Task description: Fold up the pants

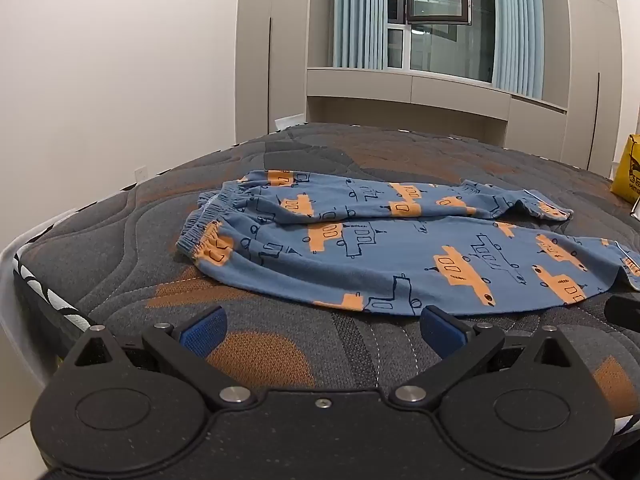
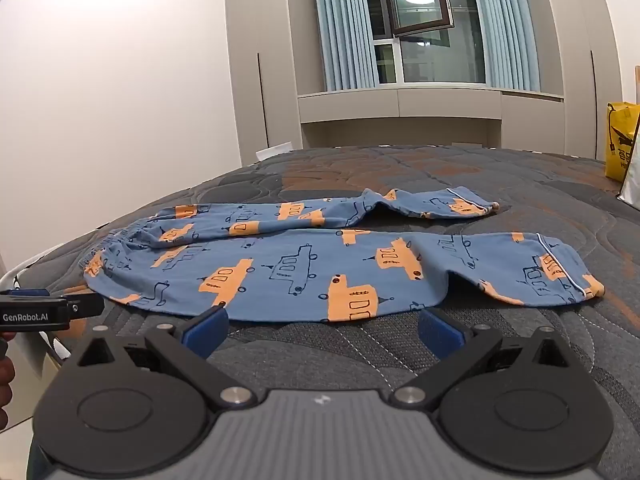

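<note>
Blue pants [image 2: 304,264] w/ orange vehicle print lie flat on quilted bed [image 2: 440,168], waistband at left, legs running right, far leg bent. Left claw [image 1: 320,326] & right claw [image 2: 322,328] hover at near hem, both spread wide, empty. Yellow bag [image 2: 620,140] at far right.
</note>
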The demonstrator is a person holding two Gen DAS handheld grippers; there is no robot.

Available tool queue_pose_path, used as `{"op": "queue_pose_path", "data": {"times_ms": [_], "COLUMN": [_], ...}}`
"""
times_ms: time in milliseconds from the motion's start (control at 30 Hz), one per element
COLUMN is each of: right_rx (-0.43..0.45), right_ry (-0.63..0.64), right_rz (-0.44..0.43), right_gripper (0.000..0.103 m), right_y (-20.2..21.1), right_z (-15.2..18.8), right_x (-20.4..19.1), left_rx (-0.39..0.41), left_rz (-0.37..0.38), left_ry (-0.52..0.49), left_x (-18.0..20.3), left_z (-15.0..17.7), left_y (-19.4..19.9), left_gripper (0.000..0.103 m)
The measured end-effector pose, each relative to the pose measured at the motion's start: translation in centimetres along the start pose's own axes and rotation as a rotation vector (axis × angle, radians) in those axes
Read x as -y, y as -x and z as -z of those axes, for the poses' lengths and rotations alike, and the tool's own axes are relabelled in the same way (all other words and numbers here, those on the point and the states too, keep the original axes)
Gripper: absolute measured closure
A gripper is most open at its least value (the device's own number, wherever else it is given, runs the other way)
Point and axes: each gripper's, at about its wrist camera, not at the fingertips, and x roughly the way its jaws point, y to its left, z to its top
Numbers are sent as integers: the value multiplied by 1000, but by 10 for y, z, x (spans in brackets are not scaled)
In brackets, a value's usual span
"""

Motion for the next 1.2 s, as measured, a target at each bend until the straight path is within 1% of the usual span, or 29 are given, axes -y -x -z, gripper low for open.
{"op": "queue_pose_path", "data": {"times_ms": [667, 1200], "right_rx": [-8, -44], "right_ry": [3, -2], "right_rz": [4, 31], "right_gripper": [0, 0], "right_y": [0, -3], "right_z": [1, 3], "right_x": [0, 1], "left_rx": [-1, -14], "left_rz": [-1, -1], "left_ry": [1, 19], "left_x": [0, 0], "left_z": [1, 2], "left_y": [1, -3], "left_gripper": [1, 1]}}
